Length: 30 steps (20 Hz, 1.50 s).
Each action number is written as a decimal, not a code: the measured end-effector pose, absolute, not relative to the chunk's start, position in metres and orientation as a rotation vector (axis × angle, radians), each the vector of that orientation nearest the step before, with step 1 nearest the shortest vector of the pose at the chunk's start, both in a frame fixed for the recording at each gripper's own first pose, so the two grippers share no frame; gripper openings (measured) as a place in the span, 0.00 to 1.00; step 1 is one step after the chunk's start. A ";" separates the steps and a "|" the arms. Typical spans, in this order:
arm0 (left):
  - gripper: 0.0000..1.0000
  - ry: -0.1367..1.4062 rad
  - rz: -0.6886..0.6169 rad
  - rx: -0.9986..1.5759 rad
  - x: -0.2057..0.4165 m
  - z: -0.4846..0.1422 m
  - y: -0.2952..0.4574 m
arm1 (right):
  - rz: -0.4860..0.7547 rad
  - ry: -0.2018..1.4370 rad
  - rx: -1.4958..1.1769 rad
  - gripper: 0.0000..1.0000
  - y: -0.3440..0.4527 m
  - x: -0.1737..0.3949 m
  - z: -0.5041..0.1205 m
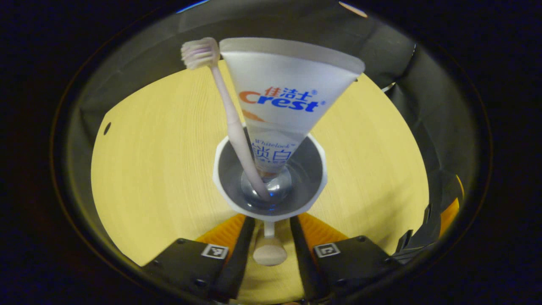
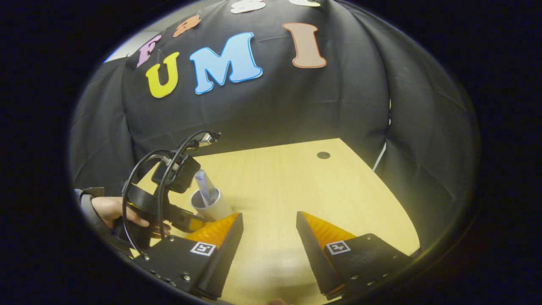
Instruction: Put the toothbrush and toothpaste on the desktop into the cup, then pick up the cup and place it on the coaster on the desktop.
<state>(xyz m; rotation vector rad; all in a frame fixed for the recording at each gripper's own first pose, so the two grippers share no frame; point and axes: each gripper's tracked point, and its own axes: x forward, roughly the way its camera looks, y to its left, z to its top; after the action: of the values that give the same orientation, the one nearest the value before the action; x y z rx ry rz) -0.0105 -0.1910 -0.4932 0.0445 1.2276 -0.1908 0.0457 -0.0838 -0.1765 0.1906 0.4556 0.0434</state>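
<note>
- The table [image 1: 161, 169] is light yellow wood, with black cloth walls around it.
- The cup [image 1: 218, 169] is white. The left gripper view looks straight down into it.
- The toothbrush [image 1: 230, 123] stands in the cup, head up, and leans to one side.
- The toothpaste [image 1: 288, 84] stands in the cup too, cap down and flat end up, right beside the toothbrush.
- So I think the first part of the job is done. The step now is picking up the cup.
- The left gripper [image 1: 272, 217] is set narrow, with one finger on each side of the cup's handle [image 1: 269, 252]. I cannot tell if the fingers press on the handle yet.
- In the right gripper view, a hand [image 2: 112, 209] holds that gripper next to the cup.
- The right gripper [image 2: 269, 214] is wide apart and holds nothing. It hangs over bare table, well apart from the cup.
- I think the next move needs a tight squeeze on the handle. Then comes a slow, level lift, so the tall things do not tip out on the way to the coaster.
- The toothpaste has big orange and blue writing on its side, with smaller blue writing under it.
- Each gripper has small black and white square marks on it.
</note>
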 end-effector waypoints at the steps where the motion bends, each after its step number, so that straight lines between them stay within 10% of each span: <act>1: 0.73 1.217 -0.184 0.032 -0.013 -0.489 -0.192 | 0.052 0.447 0.185 0.80 -0.083 0.046 -0.173; 2: 0.86 1.200 -0.176 0.021 -0.017 -0.484 -0.190 | 0.064 0.434 0.176 0.80 -0.082 0.045 -0.169; 30: 0.90 0.148 -0.069 0.028 -0.120 -0.202 -0.077 | 0.126 0.121 0.023 0.79 0.011 -0.008 -0.056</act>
<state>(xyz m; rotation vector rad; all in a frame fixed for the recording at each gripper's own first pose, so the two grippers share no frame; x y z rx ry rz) -0.1199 -0.0773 -0.2024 0.0278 0.1480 -0.0694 -0.0084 0.0106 -0.0559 0.0227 0.1214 0.1257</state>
